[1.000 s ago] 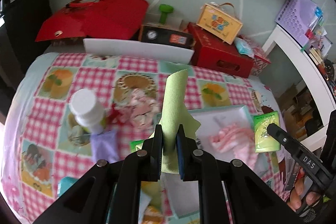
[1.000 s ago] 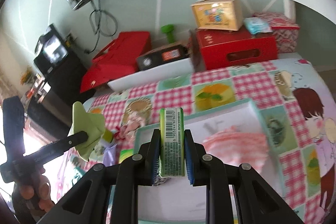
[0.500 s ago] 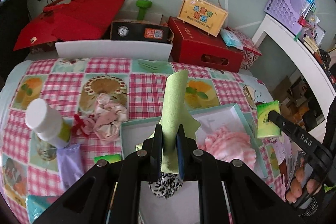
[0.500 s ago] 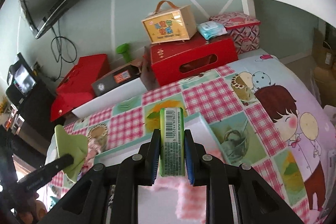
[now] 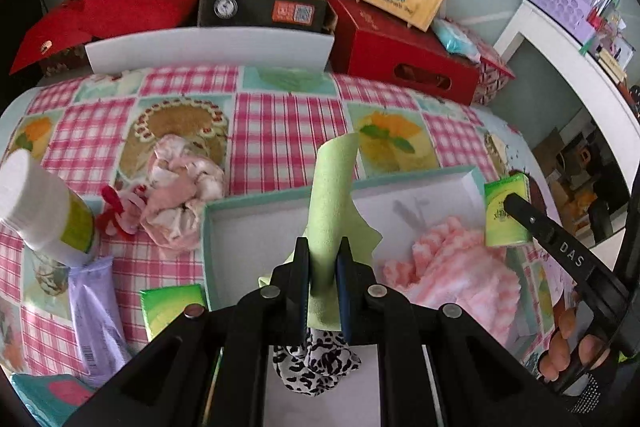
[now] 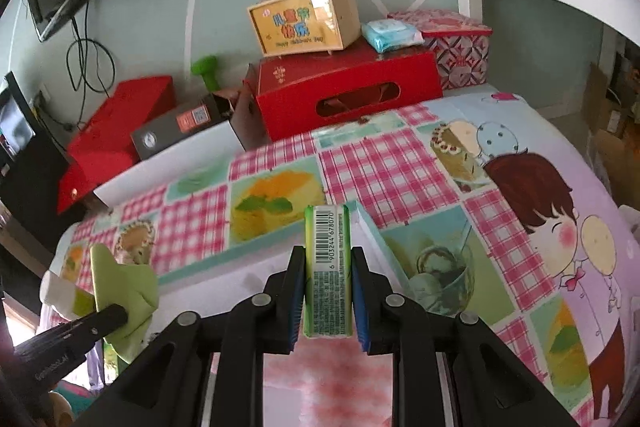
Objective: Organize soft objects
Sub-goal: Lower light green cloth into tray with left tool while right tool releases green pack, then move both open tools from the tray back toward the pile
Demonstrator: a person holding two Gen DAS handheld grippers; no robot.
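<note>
cloth (image 5: 332,187), pale green, stands curled between jaws.

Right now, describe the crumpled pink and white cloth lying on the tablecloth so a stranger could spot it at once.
Find the shallow mint-rimmed tray on the pink checked tablecloth. Just outside its left wall, right of the white-capped bottle, lies the crumpled pink and white cloth. Unlike the fluffy pink striped towel inside the tray, it is pale, wadded, and sits on the cake picture.

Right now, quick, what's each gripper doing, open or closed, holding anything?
Left gripper: closed on the green cloth.
Right gripper: closed on the green tissue pack.
</note>
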